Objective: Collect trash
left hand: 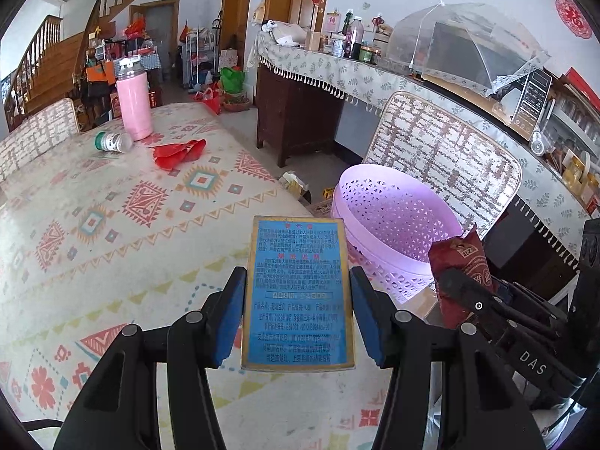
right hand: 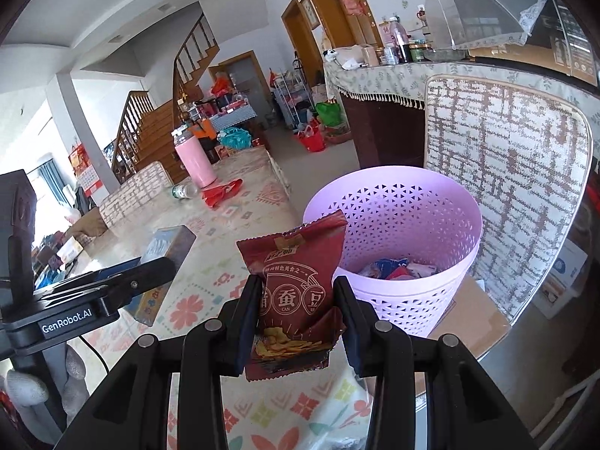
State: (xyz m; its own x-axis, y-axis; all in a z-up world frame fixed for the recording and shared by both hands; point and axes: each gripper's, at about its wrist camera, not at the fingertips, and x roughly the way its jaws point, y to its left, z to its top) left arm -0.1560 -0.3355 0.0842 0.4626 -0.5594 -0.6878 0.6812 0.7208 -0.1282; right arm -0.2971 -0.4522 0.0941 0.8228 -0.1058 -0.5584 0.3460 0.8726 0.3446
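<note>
Right wrist view: right gripper (right hand: 296,311) clamped on snack packet (right hand: 300,281), left gripper (left hand: 296,315) on blue box (left hand: 298,296); carrying step; next, release over lilac basket (right hand: 397,195).

The box (left hand: 298,292) is blue with a gold edge. The snack bag (right hand: 296,281) is dark red. The basket (left hand: 390,221) is light purple with little triangle holes. The bench (left hand: 93,225) cloth is cream with red and teal diamonds. The bottle (left hand: 133,107) is pink.

Home: staircase (left hand: 48,63), dining table (left hand: 112,225), cluttered sideboard (left hand: 337,71).
</note>
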